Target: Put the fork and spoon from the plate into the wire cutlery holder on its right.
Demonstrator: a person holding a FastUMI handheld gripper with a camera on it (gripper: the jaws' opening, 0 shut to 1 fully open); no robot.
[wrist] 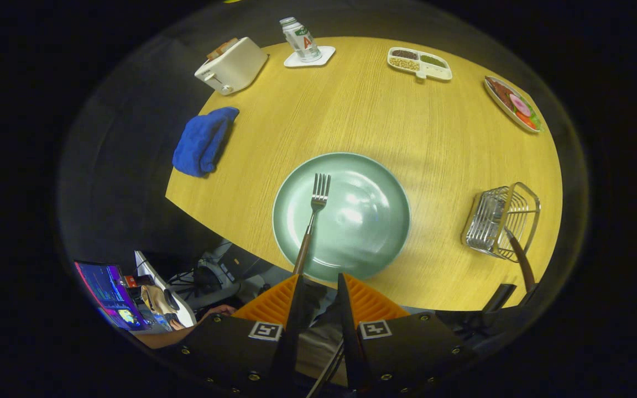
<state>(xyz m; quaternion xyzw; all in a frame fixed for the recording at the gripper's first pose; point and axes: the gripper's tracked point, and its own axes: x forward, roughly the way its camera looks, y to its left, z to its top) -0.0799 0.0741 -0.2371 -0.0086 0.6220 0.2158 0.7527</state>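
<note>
A pale green plate (374, 182) lies on the yellow wooden table, just ahead of my fingers. A fork (313, 215) with a brown handle rests on the plate's left half, tines pointing away; its handle end hangs over the near rim, right by my left fingertip. To the plate's right stands the wire cutlery holder (500, 220), with a brown-handled utensil (521, 261) leaning in it; its head is hidden by the wires. My gripper (320, 277) hovers above the table's near edge, open, with nothing between its fingers.
At the far side stand a white toaster (233, 66), a bottle on a white coaster (302, 40), a divided snack tray (419, 62) and a dish of food (513, 103). A blue cloth (203, 141) lies at the left edge. A person's hand (216, 312) and a monitor (109, 293) are below left.
</note>
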